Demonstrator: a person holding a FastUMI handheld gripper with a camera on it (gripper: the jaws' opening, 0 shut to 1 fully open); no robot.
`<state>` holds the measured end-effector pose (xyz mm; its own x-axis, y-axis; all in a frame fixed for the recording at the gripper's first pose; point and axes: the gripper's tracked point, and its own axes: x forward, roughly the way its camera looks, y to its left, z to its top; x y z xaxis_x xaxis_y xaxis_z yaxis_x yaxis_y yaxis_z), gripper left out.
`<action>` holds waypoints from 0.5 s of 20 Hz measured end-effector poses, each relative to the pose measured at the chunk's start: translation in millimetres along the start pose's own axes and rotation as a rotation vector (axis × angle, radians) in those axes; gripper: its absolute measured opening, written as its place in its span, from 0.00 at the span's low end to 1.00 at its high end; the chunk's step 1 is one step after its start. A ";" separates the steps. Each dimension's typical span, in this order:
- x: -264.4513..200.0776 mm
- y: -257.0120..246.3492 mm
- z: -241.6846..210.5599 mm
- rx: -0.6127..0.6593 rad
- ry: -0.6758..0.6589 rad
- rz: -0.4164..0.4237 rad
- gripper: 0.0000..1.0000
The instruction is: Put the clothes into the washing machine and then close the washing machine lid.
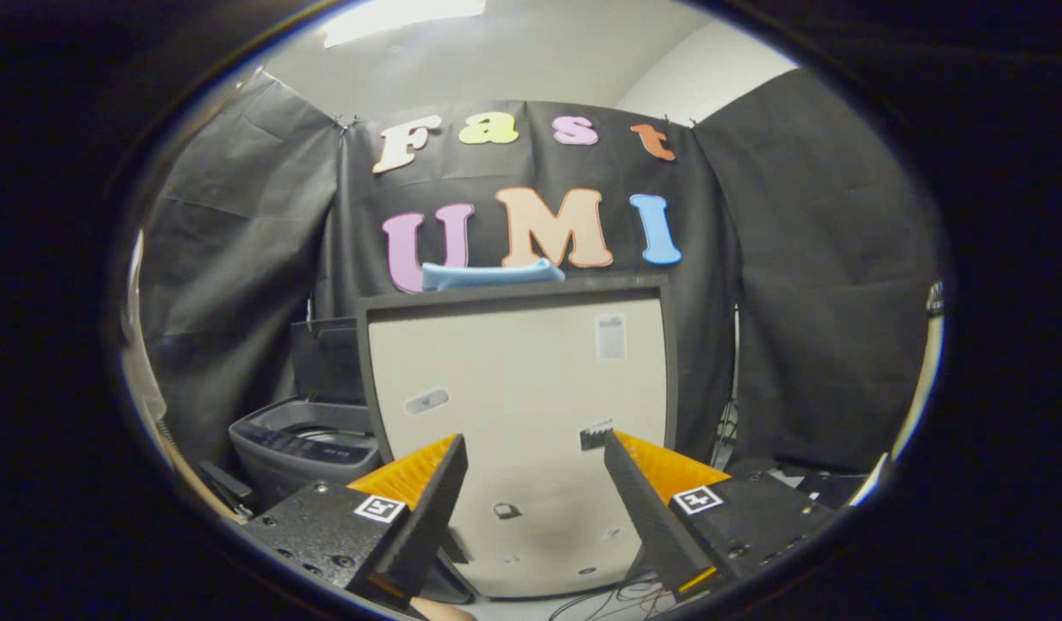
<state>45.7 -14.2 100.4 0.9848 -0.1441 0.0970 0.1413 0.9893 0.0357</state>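
A light blue cloth [492, 274] lies folded on the top edge of a tall beige panel with a dark frame [518, 379]. The panel stands straight ahead of my gripper [535, 440]. My fingers are spread wide apart and hold nothing; the panel's lower face shows in the gap between them. Left of the panel, and lower, sits a small grey top-load washing machine [302, 444]. Its dark lid [323, 362] is raised upright behind the tub opening. The inside of the tub is hidden.
Black cloth walls close the booth behind and on both sides. Loose cables [621, 595] lie on the floor below the panel, near my right finger. Some dark gear [807, 483] sits low on the right.
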 end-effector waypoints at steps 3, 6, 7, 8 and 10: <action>28.5 19.0 61.3 -0.039 -0.034 0.001 0.97; 64.8 40.5 109.1 -0.112 -0.019 -0.006 0.97; 78.9 50.3 122.9 -0.125 -0.009 -0.002 0.97; 93.5 60.1 134.6 -0.121 0.003 0.002 0.97; 122.7 80.9 153.4 -0.093 0.027 0.024 0.96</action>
<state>162.5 44.9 267.7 0.9902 -0.1206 0.0700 0.1248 0.9904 -0.0591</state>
